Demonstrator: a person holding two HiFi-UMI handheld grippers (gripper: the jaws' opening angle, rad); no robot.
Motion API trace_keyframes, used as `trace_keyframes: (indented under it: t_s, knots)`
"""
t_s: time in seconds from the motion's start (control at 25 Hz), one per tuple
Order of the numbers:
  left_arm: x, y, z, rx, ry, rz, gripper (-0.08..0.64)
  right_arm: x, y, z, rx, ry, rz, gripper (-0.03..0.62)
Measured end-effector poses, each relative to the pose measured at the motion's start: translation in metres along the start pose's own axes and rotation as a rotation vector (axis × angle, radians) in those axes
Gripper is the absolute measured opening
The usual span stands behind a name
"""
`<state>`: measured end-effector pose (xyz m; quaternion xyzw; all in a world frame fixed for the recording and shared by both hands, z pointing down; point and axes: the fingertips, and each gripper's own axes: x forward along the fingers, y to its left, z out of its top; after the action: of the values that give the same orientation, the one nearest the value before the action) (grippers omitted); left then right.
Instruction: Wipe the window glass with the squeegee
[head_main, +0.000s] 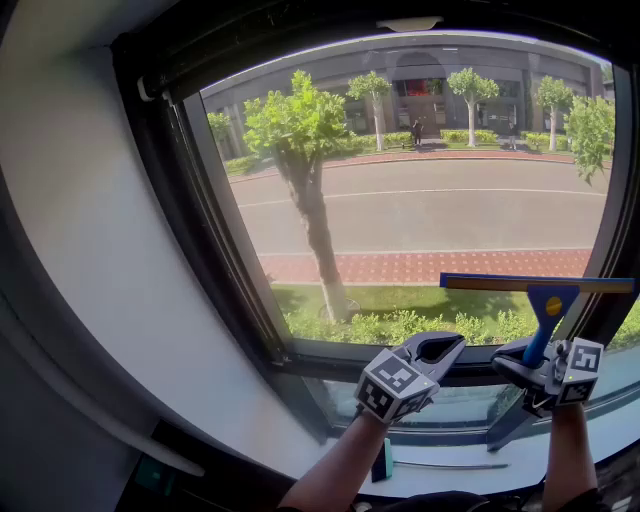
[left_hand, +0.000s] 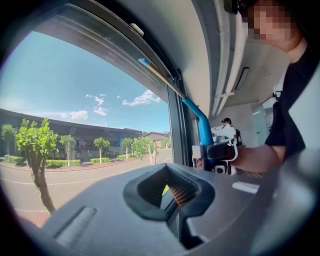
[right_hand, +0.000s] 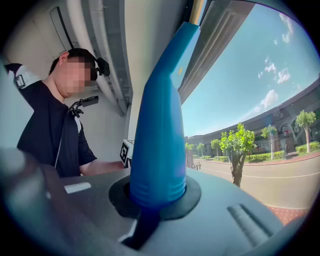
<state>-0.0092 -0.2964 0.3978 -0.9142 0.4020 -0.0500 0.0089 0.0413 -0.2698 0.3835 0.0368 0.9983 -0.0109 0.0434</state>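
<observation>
At the window's lower right, my right gripper (head_main: 532, 362) is clamped on the blue handle of the squeegee (head_main: 547, 302). Its blade runs level across the glass (head_main: 450, 225), close to the right frame. My left gripper (head_main: 441, 348) is just left of it, low by the bottom frame (head_main: 330, 352), jaws closed together on nothing. Outside stand a tree (head_main: 298, 130) and a road (head_main: 520, 205).
</observation>
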Motion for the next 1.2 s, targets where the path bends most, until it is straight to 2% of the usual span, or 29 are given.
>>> trace_keyframes:
  t_s: [0.24,0.4,0.48,0.6,0.92,1.2]
  knots:
    - [0.001,0.006,-0.002,0.023,-0.016,0.015,0.002,0.000,-0.001,0.001,-0.004,-0.005,-0.006,0.005]
    - [-0.001,-0.003,0.003,0.018,-0.007,-0.002,0.002,-0.001,0.000,0.001,-0.004,0.009,-0.020,0.005]
    - [-0.010,-0.007,0.004,0.005,0.004,0.004,0.002,0.004,0.001,-0.001,0.000,0.018,-0.008,0.005]
    - [-0.018,-0.005,0.001,0.010,-0.031,0.014,0.002,0.013,0.007,-0.001,0.009,0.007,0.028,0.005]
    - [-0.001,-0.013,0.012,0.012,-0.046,-0.024,0.002,-0.001,-0.006,0.021,0.009,0.000,0.026,0.005]
    - [0.006,-0.015,0.016,0.032,-0.057,-0.045,0.002,0.005,-0.018,0.051,-0.027,0.018,0.068,0.005]
